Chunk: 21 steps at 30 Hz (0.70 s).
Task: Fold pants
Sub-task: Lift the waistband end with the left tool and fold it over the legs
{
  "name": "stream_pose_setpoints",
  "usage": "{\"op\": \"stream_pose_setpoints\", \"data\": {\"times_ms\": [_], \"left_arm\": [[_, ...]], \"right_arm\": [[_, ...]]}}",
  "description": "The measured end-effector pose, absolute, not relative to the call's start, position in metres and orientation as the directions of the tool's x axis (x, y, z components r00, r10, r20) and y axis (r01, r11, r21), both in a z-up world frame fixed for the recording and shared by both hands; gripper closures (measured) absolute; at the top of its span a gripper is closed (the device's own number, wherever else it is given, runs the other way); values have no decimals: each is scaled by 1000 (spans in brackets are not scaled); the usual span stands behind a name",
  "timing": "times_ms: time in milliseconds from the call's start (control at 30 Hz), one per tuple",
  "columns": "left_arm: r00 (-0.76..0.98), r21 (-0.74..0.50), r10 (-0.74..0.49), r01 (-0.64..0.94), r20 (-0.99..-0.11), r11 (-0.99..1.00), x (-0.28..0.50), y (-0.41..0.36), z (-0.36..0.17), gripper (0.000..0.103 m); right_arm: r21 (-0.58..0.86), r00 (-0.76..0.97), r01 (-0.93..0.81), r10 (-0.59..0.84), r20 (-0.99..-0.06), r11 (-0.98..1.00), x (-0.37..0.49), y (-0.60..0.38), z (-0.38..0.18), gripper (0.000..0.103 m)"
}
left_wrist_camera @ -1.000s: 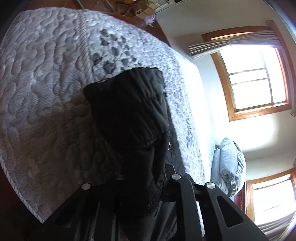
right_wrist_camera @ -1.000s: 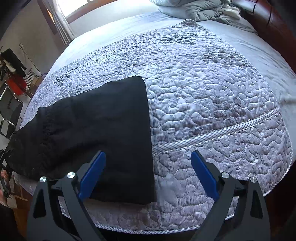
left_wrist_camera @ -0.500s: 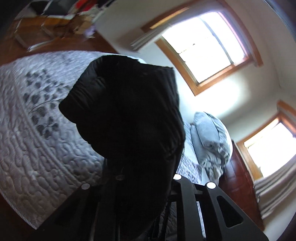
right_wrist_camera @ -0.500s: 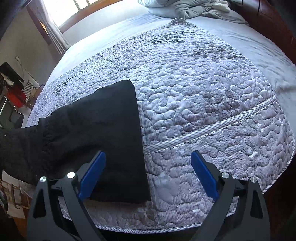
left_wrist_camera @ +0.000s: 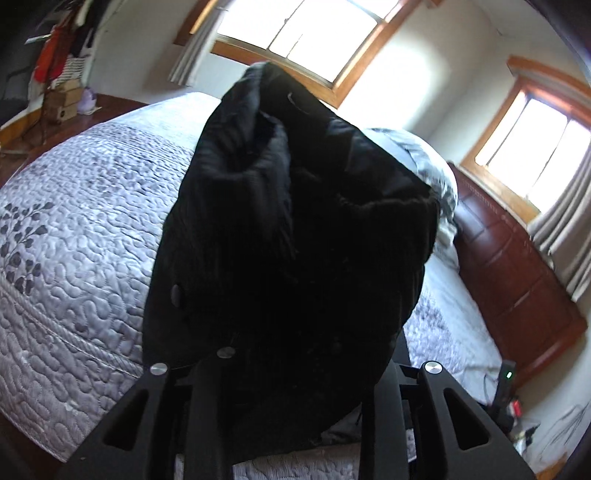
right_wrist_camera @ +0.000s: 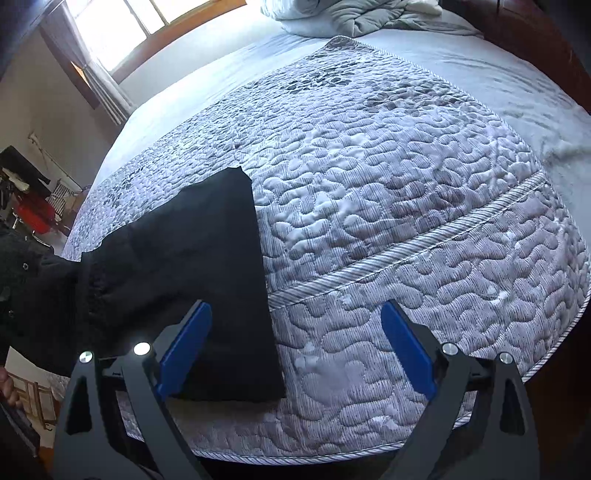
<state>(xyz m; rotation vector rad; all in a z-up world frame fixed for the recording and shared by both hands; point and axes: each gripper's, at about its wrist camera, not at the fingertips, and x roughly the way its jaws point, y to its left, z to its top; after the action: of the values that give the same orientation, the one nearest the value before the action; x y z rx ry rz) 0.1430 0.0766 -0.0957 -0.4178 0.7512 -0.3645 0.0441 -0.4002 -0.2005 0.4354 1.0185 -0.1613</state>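
The left gripper [left_wrist_camera: 295, 354] is clenched on the pants [left_wrist_camera: 288, 229]; its fingertips are buried under the black cloth, and only the black frame and silver screws show below the bunched fabric. That held end is lifted off the quilt [left_wrist_camera: 81, 236] and hangs in a crumpled mass directly in front of the left wrist camera, with a small round button visible on its left side. In the right wrist view the rest of the pants [right_wrist_camera: 207, 266] lies flat on the near left part of the quilt [right_wrist_camera: 406, 206], one straight folded edge running from the far corner down toward the bed's near edge; the left portion rises off the surface toward the frame's left border, where the gathered waistband area is lifted. The right gripper [right_wrist_camera: 295, 350] is released, its blue pads [right_wrist_camera: 184, 343] spread wide and holding nothing. The left pad sits over the near part of the flat cloth; whether it touches cannot be determined. The right pad hovers over bare quilt, well apart from the pants. A rumpled grey blanket [right_wrist_camera: 362, 14] lies at the far end of the bed. Windows [left_wrist_camera: 306, 33] with wooden frames and a dark wooden dresser [left_wrist_camera: 517, 266] stand beyond the bed.
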Motion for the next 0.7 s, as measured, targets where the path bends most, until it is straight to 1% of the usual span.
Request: {"op": "stream_pose_setpoints", "data": {"times_ms": [400,700], "left_arm": [[573,-377,-452,253,-684,891,139,12,-131,68],[532,-319,-428,287,-731,903,138,-16,-150,63]], "right_arm": [[298,537,369,60,-841,880,32,-417,-199,10],[301,556,351,62,-829,887,32,-413,-191,10]]}}
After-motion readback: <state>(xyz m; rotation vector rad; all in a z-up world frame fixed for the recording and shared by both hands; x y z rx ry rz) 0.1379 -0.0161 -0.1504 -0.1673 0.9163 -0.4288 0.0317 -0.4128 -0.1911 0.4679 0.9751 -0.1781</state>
